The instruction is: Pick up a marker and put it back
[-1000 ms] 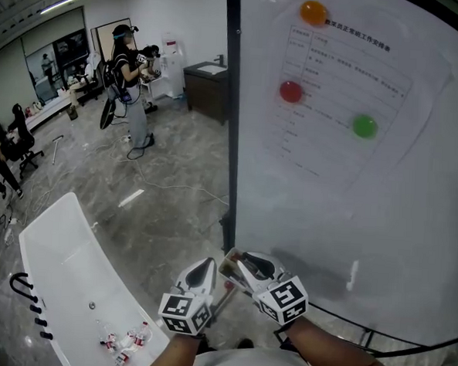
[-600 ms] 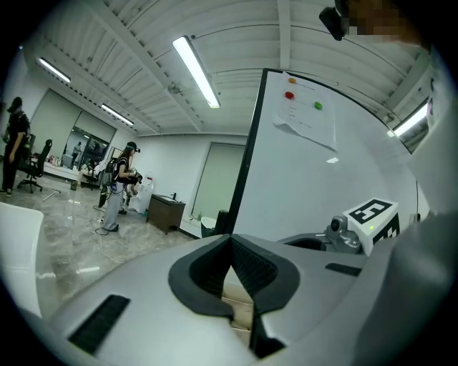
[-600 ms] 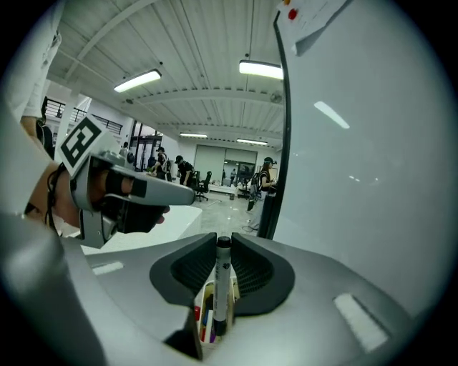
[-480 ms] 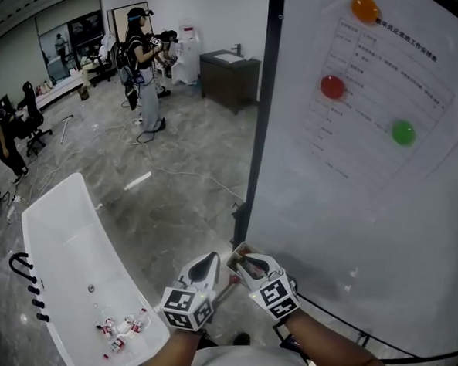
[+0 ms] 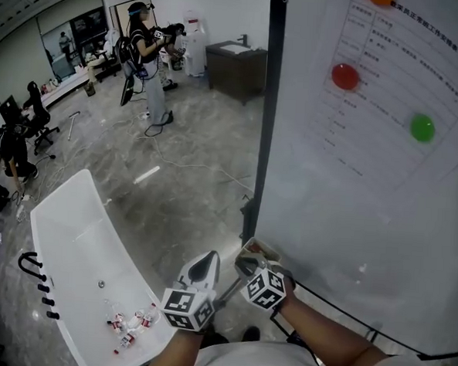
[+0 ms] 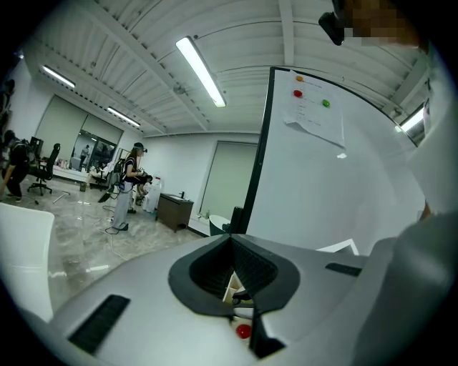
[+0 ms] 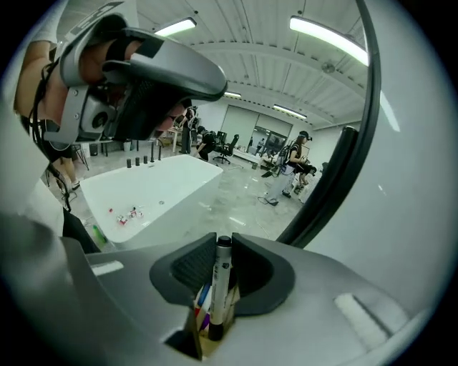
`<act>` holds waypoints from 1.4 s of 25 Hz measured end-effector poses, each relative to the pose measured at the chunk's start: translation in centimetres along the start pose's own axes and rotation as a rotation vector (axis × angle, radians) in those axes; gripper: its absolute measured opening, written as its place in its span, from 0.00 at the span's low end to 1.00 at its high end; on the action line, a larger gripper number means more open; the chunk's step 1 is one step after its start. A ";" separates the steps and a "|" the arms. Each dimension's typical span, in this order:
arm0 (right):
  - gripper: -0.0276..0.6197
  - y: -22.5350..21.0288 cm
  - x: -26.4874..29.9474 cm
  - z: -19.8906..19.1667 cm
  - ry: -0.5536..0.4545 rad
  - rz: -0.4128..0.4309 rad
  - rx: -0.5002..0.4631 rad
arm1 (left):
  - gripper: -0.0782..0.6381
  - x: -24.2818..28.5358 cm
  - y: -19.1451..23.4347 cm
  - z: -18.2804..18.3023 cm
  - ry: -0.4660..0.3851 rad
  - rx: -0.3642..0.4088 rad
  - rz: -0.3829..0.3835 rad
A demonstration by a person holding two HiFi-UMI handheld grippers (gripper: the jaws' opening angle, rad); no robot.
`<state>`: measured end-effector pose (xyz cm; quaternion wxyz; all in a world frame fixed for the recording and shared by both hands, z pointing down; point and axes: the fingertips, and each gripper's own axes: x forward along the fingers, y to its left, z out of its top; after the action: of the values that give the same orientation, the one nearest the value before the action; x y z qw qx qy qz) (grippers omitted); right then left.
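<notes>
Since a second ago, the right gripper has drawn in toward the left one, and both now hang below the corner of the whiteboard. I think the risk is a tilted move. The marker could catch the wall of its box or drag the neighbouring pens along, because they stand very tight together. On the left, the left gripper has its jaws together, with nothing between them. Further right, the right gripper is clamped on the black-capped marker. The marker stands upright, with its lower end inside the small box.
</notes>
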<state>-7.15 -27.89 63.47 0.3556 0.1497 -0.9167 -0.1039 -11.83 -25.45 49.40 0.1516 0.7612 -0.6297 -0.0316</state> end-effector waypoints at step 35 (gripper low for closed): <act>0.04 -8.9 -17.5 11.1 -0.510 -0.220 0.417 | 0.11 2.0 -6.7 6.4 -0.070 0.087 -0.138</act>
<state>-0.68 -29.14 41.96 0.0635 0.2862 -0.9560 0.0138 -6.58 -27.54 41.77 0.0939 0.8071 -0.5815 -0.0413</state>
